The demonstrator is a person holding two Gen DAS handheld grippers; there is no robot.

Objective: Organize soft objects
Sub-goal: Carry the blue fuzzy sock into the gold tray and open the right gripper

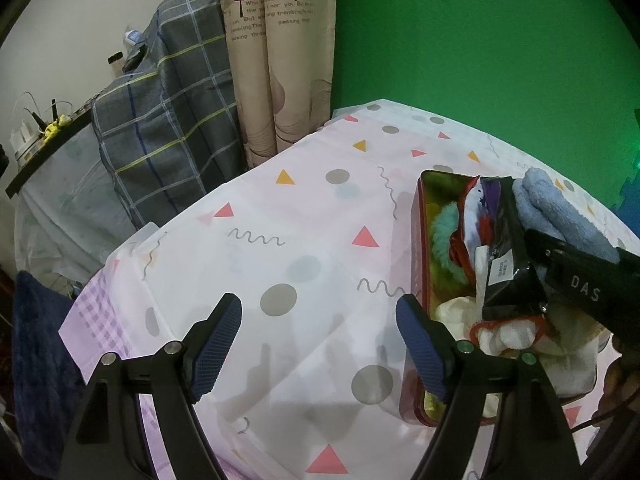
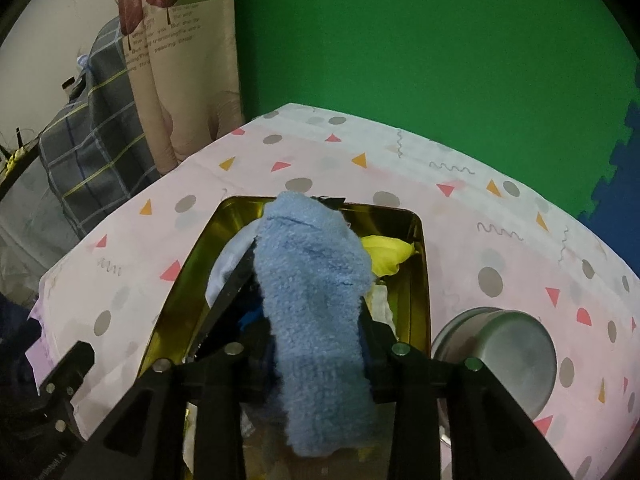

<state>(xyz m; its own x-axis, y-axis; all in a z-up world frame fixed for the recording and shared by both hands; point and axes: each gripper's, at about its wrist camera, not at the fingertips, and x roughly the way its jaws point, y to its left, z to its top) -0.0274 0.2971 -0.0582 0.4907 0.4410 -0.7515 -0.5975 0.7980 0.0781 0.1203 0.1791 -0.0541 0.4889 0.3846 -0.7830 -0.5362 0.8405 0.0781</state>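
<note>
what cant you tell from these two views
- Right wrist view: the right gripper fingertips are covered by the blue fuzzy sock, so whether the pads press it is unclear.
- Same view: the gold tin floor and most contents are hidden behind the sock.
- Left wrist view: the tin's near right corner is cut off by the right gripper body; label text too small.
- Steel bowl: inside not visible.

A: Where does the tin box [image 2: 416,264] stand?

B: On the tabletop [image 1: 312,240], toward its right side in the left wrist view, with soft items [image 1: 460,240] piled inside it.

A: And the fuzzy sock [image 2: 316,300]?

B: Over the box, between the fingers of the right gripper [image 2: 310,240].

A: Anything beside the box?

B: A round metal tin [image 2: 504,344], just right of it.

A: The left gripper [image 1: 318,316]?

B: Over bare tabletop, left of the box.
</note>
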